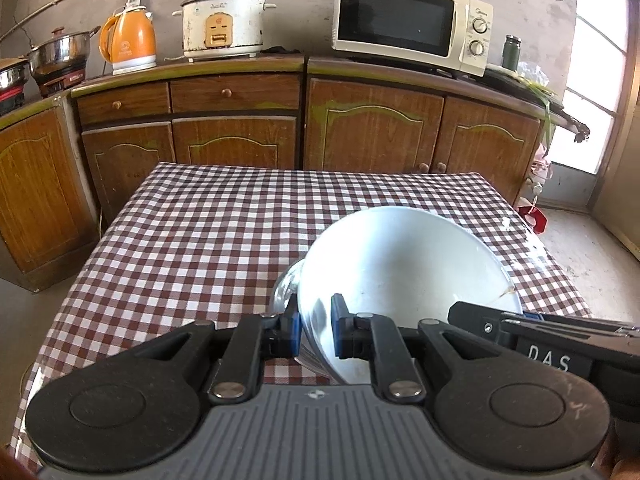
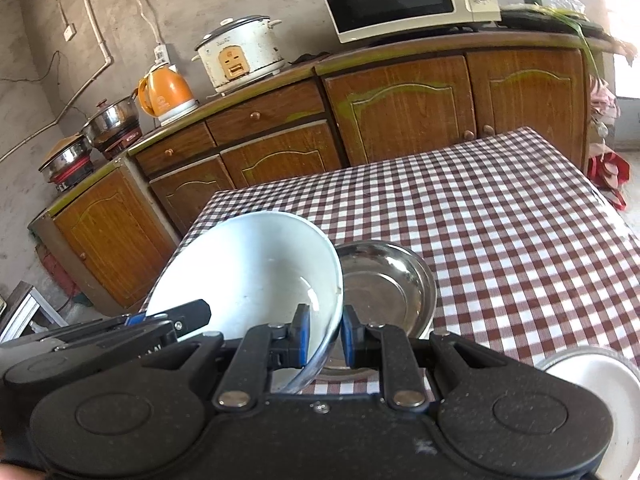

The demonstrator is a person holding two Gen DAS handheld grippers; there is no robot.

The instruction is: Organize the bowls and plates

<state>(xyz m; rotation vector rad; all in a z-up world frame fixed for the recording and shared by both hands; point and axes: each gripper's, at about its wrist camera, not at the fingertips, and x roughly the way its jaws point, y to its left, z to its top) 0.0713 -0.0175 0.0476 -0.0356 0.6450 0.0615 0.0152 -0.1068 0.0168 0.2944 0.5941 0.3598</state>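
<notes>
A rough grey plaster wall (image 1: 300, 4) runs behind a long wooden cabinet (image 1: 248, 120) — on its top stand a microwave (image 1: 412, 20), a rice cooker (image 1: 222, 24) and an orange kettle (image 1: 130, 42). Daylight pours through the window (image 1: 600, 80) at the right. A checked tablecloth (image 1: 200, 240) covers the table — bare concrete floor (image 1: 592, 256) beside it.

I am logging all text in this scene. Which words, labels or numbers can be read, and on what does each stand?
"DAS": on the right hand-held gripper, side label, seen from the left wrist.
Microwave: brand mark by the dials too small to read.
Rice cooker: print blurred.
Orange kettle: logo blurred.
</notes>
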